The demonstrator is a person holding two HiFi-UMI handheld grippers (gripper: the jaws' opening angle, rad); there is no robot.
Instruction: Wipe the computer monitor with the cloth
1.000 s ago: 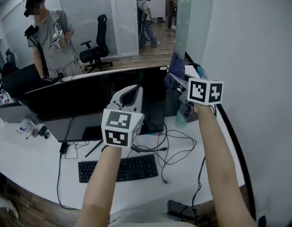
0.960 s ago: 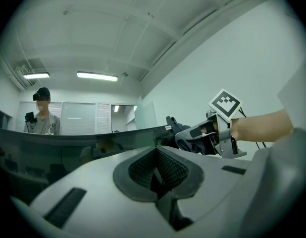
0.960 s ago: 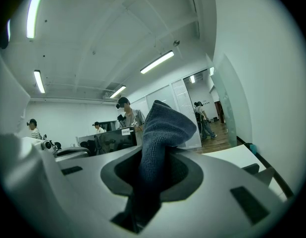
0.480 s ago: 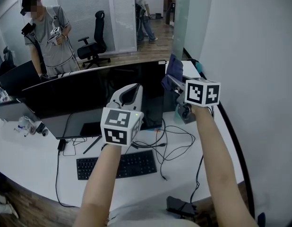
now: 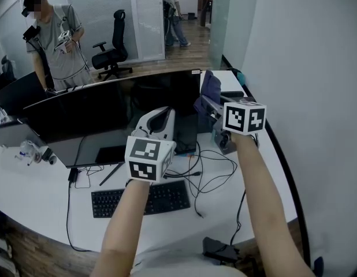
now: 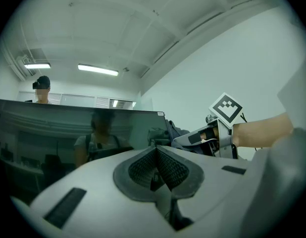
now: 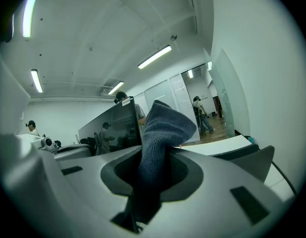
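A wide dark computer monitor (image 5: 103, 111) stands on the white desk (image 5: 40, 195), its screen off and reflecting the room. My right gripper (image 5: 206, 105) is shut on a blue-grey cloth (image 5: 211, 88), held just off the monitor's upper right corner. In the right gripper view the cloth (image 7: 160, 138) stands up between the jaws, with the monitor (image 7: 113, 125) to its left. My left gripper (image 5: 158, 120) hovers in front of the screen's lower right part, shut and holding nothing. The left gripper view shows the monitor (image 6: 69, 138) straight ahead and the right gripper (image 6: 190, 138) at its right.
A black keyboard (image 5: 141, 199) and tangled cables (image 5: 204, 172) lie on the desk below the monitor. A second screen (image 5: 19, 94) and small items sit at the left. A person (image 5: 51, 36) stands behind the desk near an office chair (image 5: 112, 51). A white wall (image 5: 305, 68) closes the right.
The view has drifted so the monitor sits slightly lower and left. My right gripper with the cloth has edged left toward the monitor's right edge. The left gripper has barely moved.
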